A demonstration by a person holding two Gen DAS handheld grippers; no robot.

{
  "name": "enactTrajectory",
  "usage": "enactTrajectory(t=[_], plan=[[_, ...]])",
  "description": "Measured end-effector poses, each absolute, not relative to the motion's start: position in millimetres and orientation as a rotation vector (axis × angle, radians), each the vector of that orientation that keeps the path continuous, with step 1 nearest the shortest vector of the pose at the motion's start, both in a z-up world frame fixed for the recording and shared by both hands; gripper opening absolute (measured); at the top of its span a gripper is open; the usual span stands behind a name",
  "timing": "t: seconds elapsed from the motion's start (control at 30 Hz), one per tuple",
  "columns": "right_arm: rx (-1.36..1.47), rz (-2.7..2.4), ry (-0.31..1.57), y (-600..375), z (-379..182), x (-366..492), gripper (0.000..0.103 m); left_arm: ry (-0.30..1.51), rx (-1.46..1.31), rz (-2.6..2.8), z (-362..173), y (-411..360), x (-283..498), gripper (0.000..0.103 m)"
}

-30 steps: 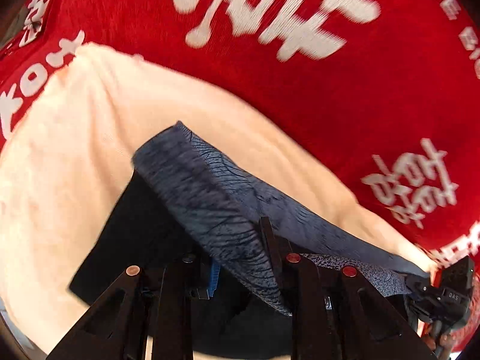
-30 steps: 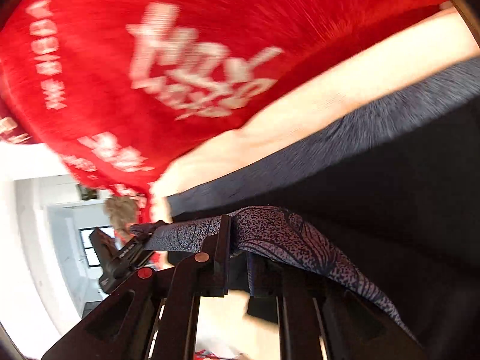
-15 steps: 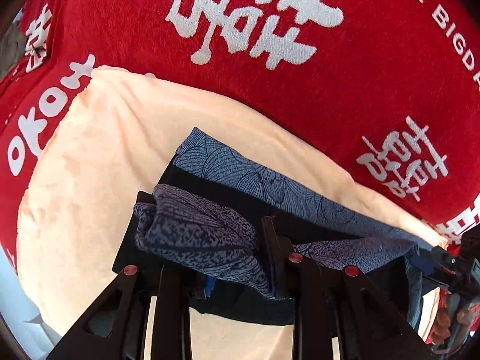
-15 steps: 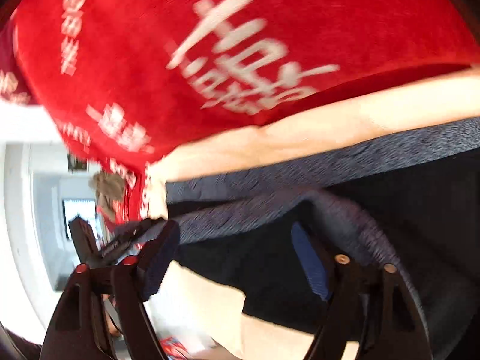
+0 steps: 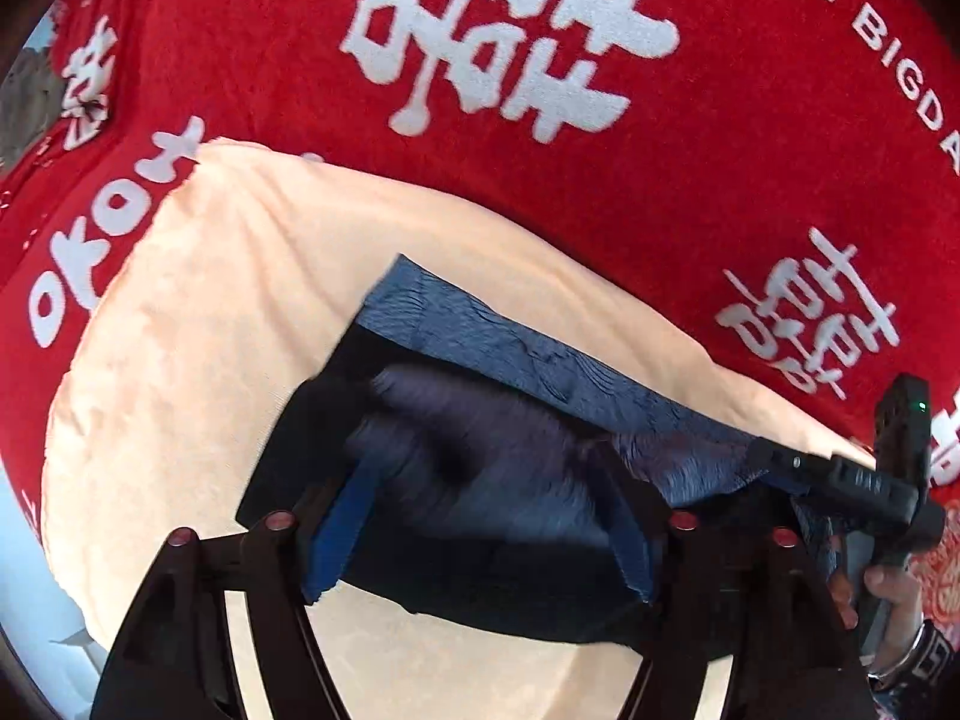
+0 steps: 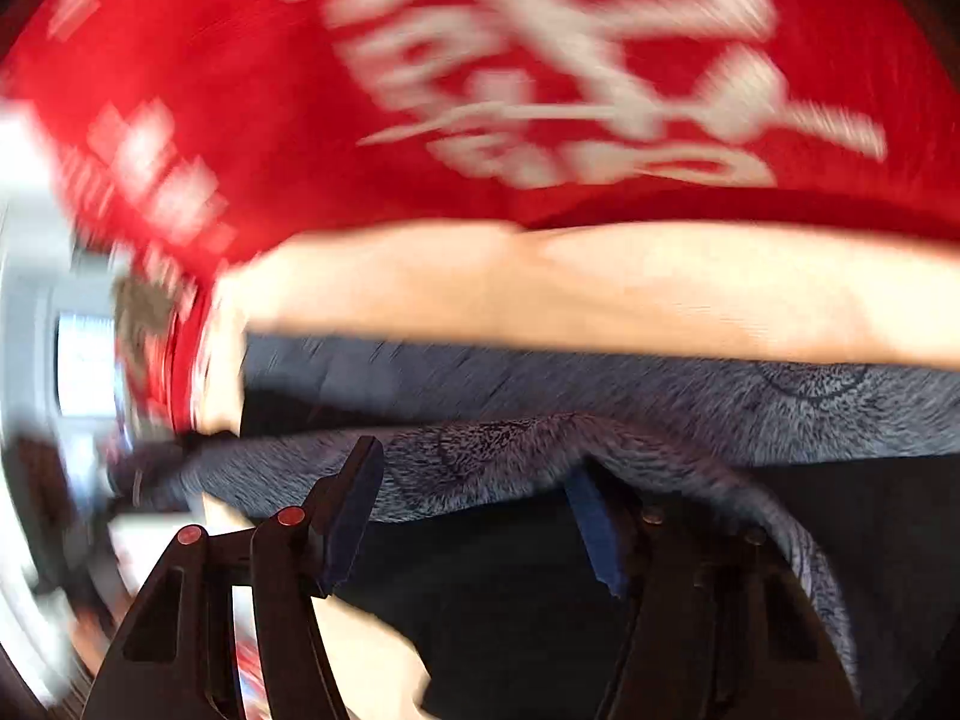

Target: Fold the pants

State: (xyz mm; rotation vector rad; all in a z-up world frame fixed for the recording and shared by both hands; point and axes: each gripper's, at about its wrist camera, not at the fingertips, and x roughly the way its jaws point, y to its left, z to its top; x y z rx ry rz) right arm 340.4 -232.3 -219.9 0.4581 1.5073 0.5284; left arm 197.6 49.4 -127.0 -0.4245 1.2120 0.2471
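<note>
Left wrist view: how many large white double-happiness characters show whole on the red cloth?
2. One large white character sits at top centre of the red cloth; a smaller one lies at right. Others may be cut off at the edges.

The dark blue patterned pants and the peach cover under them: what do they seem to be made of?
The dark blue patterned pants look like thin, matte woven cloth, since they drape limply. The peach cover looks like soft plush, perhaps fleece, with a faintly mottled nap.
</note>
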Motion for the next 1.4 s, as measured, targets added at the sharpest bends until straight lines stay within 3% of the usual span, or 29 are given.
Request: enactTrajectory(t=[0.1,0.4,0.53,0.57,0.67,0.73,0.93,1.03,1.4], plan=[[0.556,0.51,1.518,-237.1,-225.6,344.6,0.066,1.223,-0.455,0.267,-130.5,53.5,196.3,0.072],[0.281,0.57,1.445,-220.4,-203.0,323.1,0.066,1.25,-0.203,0.259,-154.7,24.3,232.2,0.072],[0.387,0.509,1.462,-240.3,-216.4,333.1,0.053,1.334,-0.179,0.342,-207.2,32.1,245.6,0.072],[0.424,0.511,1.46,-247.3,-214.4,331.1,0.053,1.304,-0.166,0.353,-207.7,32.5,243.0,0.078],[0.409,0.509,1.443,-260.2,-199.2,319.8,0.058,1.328,-0.161,0.367,-200.5,28.8,236.0,0.078],[0.406,0.518,1.432,-277.2,-187.0,303.8,0.068,1.361,-0.155,0.363,-192.5,23.1,228.2,0.078],[0.465,0.49,1.467,-333.3,-169.6,248.7,0.07,1.44,-0.154,0.326,-178.1,-18.4,200.1,0.078],[0.492,0.473,1.47,-349.8,-162.0,222.3,0.079,1.457,-0.165,0.274,-172.9,-49.1,187.8,0.078],[0.591,0.3,1.402,-412.8,-137.5,125.4,0.079,1.448,0.007,0.072,-148.1,-153.7,154.3,0.078]])
